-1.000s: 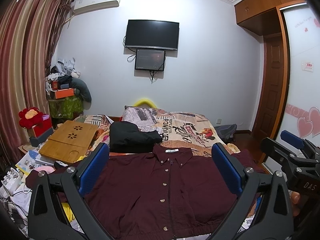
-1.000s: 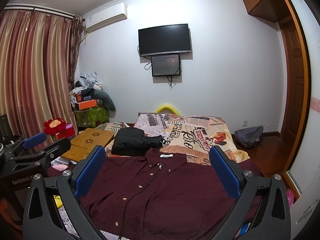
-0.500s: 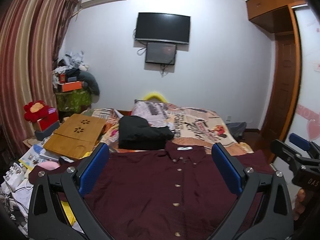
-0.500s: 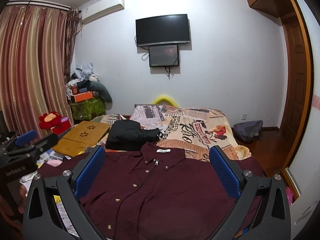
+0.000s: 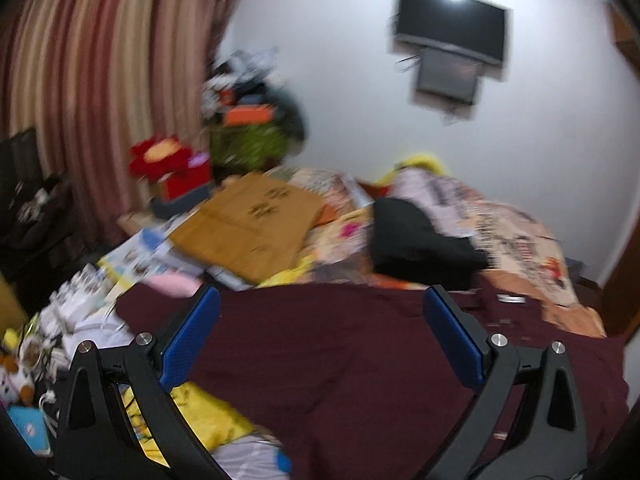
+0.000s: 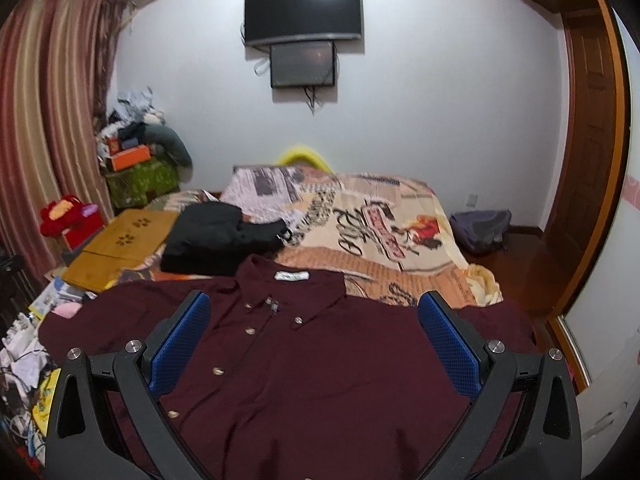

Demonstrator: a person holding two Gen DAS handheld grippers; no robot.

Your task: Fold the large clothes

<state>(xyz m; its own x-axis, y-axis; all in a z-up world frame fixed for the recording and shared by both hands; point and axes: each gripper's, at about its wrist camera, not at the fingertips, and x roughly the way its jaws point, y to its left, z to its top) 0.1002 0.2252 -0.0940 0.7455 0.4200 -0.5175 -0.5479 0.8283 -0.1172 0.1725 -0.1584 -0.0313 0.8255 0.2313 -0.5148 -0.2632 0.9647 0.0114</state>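
A large maroon button-up shirt (image 6: 304,356) lies spread flat, front up, on the near part of the bed, collar and white label toward the far wall. It also shows in the blurred left wrist view (image 5: 340,356). My left gripper (image 5: 320,316) is open and empty, above the shirt's left side near its left sleeve. My right gripper (image 6: 314,316) is open and empty, above the shirt's chest just below the collar. Neither gripper touches the fabric.
A folded black garment (image 6: 216,236) lies beyond the collar on the patterned bedspread (image 6: 372,220). A wooden lap tray (image 6: 120,244) and clutter of boxes and papers (image 5: 120,264) crowd the bed's left edge. A wooden door (image 6: 588,152) stands right.
The left gripper has swung left and tilted, so its view now faces the curtain and clutter, with motion blur. The right gripper has dipped slightly closer to the shirt.
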